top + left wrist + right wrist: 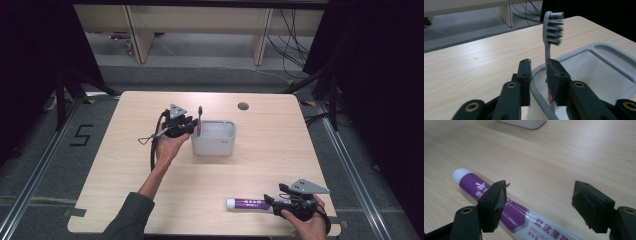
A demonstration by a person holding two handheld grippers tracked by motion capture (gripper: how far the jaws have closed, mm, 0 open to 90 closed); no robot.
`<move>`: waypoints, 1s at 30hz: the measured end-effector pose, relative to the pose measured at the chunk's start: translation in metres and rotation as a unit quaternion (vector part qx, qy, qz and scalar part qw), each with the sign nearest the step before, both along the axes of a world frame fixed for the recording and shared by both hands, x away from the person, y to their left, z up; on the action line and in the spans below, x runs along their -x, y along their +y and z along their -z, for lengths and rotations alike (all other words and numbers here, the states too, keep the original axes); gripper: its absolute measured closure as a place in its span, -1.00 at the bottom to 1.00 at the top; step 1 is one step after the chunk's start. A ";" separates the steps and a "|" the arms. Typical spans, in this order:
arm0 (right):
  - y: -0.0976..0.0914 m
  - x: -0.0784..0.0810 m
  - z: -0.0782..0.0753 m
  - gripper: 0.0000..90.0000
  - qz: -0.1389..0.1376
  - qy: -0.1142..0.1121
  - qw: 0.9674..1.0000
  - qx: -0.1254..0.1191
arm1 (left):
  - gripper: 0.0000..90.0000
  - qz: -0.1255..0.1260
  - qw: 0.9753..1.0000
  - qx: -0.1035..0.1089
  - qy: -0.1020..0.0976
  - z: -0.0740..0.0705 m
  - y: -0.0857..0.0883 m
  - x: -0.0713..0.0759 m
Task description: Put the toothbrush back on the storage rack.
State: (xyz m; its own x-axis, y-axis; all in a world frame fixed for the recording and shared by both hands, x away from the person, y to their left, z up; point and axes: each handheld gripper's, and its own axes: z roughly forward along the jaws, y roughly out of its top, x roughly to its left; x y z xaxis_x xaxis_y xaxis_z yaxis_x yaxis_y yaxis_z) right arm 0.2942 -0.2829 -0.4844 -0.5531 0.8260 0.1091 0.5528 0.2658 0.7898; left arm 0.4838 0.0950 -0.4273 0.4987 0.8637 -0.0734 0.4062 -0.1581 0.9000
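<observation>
A toothbrush (199, 120) with a grey head and a pink lower handle stands upright in the left end of a grey-rimmed white tub (214, 145) at the middle of the table. My left gripper (192, 126) is at the tub's left rim. In the left gripper view the toothbrush (547, 50) rests beside the right jaw, a gap separates it from the left jaw, and the gripper (539, 67) is open over the tub rim (614, 53). A purple and white toothpaste tube (247, 203) lies near the front edge. My right gripper (541, 195) is open, its left jaw over the tube (471, 182).
The light wooden table (280, 150) has a round cable hole (243, 106) near its far edge. Black curtains stand at both sides, and cables lie on the floor beyond the table. A person's forearm reaches in from the bottom left.
</observation>
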 end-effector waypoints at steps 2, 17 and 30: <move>0.000 0.000 0.000 -0.37 0.000 0.000 1.000 0.000 | 0.37 0.003 1.000 -0.001 -0.003 -0.002 0.002 0.002; 0.000 0.001 -0.003 -0.37 0.002 -0.004 1.000 -0.001 | -0.27 0.022 0.999 -0.024 0.028 -0.024 0.028 0.039; 0.002 0.002 -0.004 -0.37 0.006 0.003 1.000 -0.015 | -0.40 0.040 0.998 -0.012 0.049 -0.015 0.056 0.077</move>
State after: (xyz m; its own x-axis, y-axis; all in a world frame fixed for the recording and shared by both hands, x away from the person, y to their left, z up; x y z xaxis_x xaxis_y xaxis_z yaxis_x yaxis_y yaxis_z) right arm 0.2919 -0.2809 -0.4799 -0.5424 0.8289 0.1367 0.5603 0.2357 0.7940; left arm 0.4069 0.1515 -0.4124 0.5577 0.8233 -0.1054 0.4778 -0.2146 0.8519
